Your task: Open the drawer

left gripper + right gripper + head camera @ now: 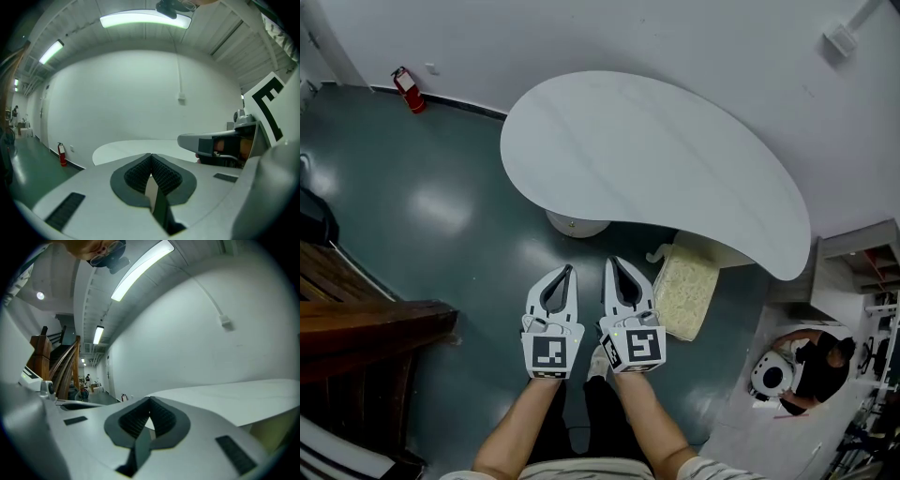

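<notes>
The drawer I cannot make out in any view. The one candidate is a pale yellow speckled block [686, 295] on the floor. It stands half under the near edge of the surface, its far end covered by that edge, and no front or handle shows on it.

The hands are hidden behind the marker cubes, and only the bare forearms [520, 427] come into the head view from below.

The left gripper [568, 272] and the right gripper [613, 263] hang side by side above the floor, just in front of the surface and not touching it. The right one is nearer to the yellow block. In the left gripper view the jaws of the left gripper [151, 155] are pressed together at the tips with nothing between them. The right gripper [150, 400] is the same in its own view: jaws closed and empty.

The surface is a white, smooth, bean-shaped table top [656, 159] on a round pale foot [577, 223], and it stands close to a plain white wall [694, 37]. The glossy dark green-grey floor [441, 206] reflects the lamps. A red fire extinguisher [409, 90] stands at the base of the wall. A small white box [842, 39] is fixed on the wall. Brown wooden stairs [366, 328] are cut off at the left edge. At the lower right, a seated person in dark clothes [816, 366] is small and unclear.
</notes>
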The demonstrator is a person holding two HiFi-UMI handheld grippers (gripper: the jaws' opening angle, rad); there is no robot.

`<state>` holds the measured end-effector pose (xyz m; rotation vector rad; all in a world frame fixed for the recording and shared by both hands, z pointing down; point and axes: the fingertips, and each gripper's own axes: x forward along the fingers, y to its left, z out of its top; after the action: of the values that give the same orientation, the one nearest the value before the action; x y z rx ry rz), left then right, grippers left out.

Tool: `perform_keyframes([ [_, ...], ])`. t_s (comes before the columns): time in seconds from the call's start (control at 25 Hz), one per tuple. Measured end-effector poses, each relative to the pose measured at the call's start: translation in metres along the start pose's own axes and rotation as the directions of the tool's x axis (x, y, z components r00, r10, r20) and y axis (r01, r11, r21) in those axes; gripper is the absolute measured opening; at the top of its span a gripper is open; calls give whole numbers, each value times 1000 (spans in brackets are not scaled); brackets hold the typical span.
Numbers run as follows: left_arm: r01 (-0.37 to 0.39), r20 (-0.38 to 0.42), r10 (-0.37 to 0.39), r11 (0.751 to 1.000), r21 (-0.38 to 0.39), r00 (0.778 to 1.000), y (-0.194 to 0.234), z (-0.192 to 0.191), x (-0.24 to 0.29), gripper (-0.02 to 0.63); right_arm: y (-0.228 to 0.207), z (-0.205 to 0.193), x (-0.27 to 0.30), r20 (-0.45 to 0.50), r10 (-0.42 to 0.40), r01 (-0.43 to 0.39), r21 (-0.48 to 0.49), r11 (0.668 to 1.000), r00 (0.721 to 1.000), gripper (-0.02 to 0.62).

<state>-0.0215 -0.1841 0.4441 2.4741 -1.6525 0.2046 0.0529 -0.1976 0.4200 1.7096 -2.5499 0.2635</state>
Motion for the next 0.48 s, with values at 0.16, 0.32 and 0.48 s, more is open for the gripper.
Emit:
perform_keyframes([
  [0.16,-3,-7,3,1000,-1,1000,8,-29,12,-6,-5,-26,11,-4,-7,7,0,1000,1000,14],
  [0.32,-1,1,1,1000,-12,1000,9,-53,24,-6,-12,-50,21,-15,-15,15,1,1000,1000,14],
  [0.48,7,-2,-7,1000,-6,1000,9,-72,41,-6,-18,-73,33,-20,-15,15,3,1000,1000,14],
])
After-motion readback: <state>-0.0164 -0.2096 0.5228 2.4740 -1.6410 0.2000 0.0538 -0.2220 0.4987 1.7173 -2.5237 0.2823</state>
